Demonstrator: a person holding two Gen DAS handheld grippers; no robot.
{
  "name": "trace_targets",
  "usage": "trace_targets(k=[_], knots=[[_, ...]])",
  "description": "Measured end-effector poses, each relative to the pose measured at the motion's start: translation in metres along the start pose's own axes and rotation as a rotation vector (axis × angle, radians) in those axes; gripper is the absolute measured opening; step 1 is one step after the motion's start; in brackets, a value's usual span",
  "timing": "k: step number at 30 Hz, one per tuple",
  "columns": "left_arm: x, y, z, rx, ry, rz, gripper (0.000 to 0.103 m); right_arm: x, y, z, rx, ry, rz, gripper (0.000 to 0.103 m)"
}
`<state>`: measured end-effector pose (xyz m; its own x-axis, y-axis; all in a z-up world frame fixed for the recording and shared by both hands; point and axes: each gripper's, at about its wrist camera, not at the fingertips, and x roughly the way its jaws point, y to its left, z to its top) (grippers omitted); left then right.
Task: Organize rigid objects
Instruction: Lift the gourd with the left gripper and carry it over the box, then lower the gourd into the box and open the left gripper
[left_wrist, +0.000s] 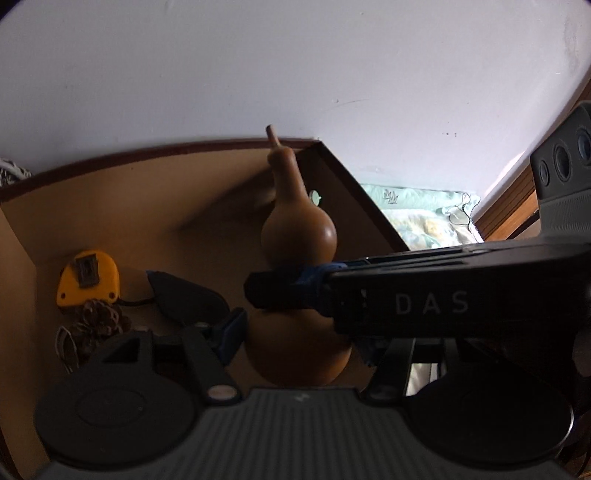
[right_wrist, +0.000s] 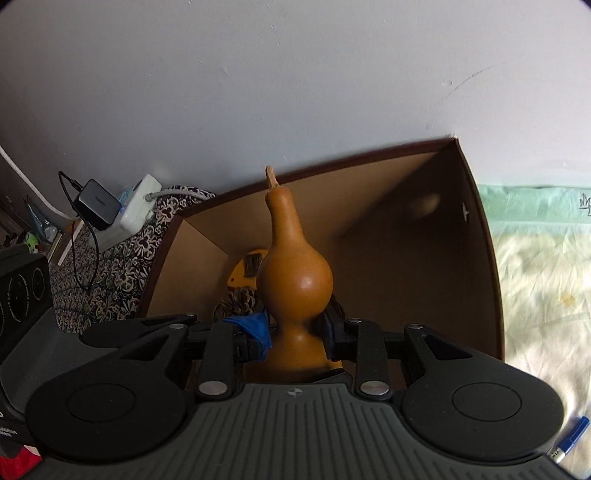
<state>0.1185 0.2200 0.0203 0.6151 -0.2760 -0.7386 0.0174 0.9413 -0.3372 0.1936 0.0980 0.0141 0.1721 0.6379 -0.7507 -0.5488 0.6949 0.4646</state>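
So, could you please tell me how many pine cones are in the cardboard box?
1 visible: the pine cone lies on the box floor, just below the yellow tape measure, left of the gourd. The grippers hide some floor, so more could be concealed.

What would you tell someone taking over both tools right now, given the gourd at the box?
Right tool: shut on the gourd at its narrow waist, holding it upright over the inside of the cardboard box.
Left tool: open, holding nothing, low inside the box beside the gourd's lower bulb.
Already in the box: yellow tape measure and pine cone in the left corner.
Done: those two items are boxed. Whether the gourd's base touches the floor cannot be told.
Left: set the gourd down, release, withdraw both tools. A blue marker lies outside on the bed sheet.
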Motion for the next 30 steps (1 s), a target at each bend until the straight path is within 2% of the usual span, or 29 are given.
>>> trace_targets(k=[7,14,23,27,30], knots=[[0.027,0.022,0.000,-0.046,0.152,0.026,0.059,0.040,-0.004,-0.002,0.057,0.147,-0.020,0.012],[0.031,0.032,0.009,-0.084,0.152,0.091,0.058,0.053,-0.003,0.008,0.147,0.193,0.005,0.013],[0.032,0.024,0.010,-0.080,0.130,0.136,0.058,0.063,-0.001,0.018,0.141,0.205,0.030,0.014],[0.031,0.023,0.006,-0.046,0.126,0.155,0.058,0.062,0.001,0.017,0.101,0.228,-0.018,0.017],[0.032,0.018,0.003,-0.029,0.126,0.162,0.061,0.059,-0.001,0.015,0.085,0.225,-0.010,0.017]])
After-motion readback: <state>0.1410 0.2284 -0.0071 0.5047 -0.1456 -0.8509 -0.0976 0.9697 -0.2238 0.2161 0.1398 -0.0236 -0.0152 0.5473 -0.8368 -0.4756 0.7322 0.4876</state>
